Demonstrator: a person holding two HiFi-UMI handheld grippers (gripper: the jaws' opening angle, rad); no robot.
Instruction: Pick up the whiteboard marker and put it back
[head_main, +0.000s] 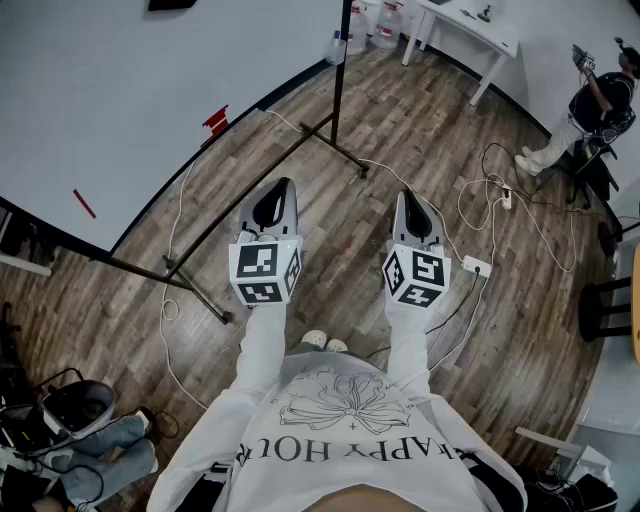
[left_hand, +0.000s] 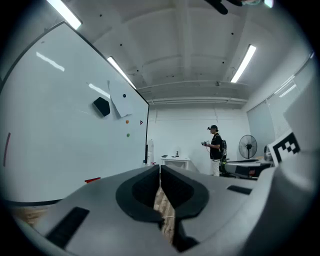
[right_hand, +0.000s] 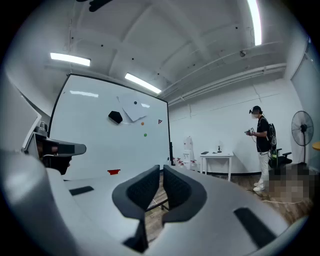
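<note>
Your left gripper (left_hand: 160, 169) has its jaws closed tip to tip with nothing in them. Your right gripper (right_hand: 161, 169) shows only a hairline slit between its jaws, and that slit is empty too. Both point level, side by side, above the wooden floor (head_main: 420, 130).

The whiteboard (head_main: 120, 90) stands ahead and to the left of your left gripper. Its black stand lies in between:
- A crossbar (head_main: 250, 195) runs diagonally just past the left gripper's tip.
- A foot bar (head_main: 170, 280) sits off to that gripper's left.
- The upright pole (head_main: 342, 60) rises ahead, between the two grippers' lines.

White cables (head_main: 172, 320) trail across the floor, and a power strip (head_main: 477, 266) lies just right of your right gripper. Far ahead to the right are a white table (head_main: 465, 28) and a person (head_main: 598, 105).

On the board you can see a black eraser (right_hand: 115, 117), a sheet of paper (right_hand: 134, 111) and, low down, a small red block (right_hand: 113, 171).

The whiteboard marker is hard to make out. A thin red bar (head_main: 85, 203) on the board, well off to the left of your left gripper, is the one marker-shaped thing. It is too small to tell a pen from a drawn stroke. The head view cuts off the board's top and left side.
</note>
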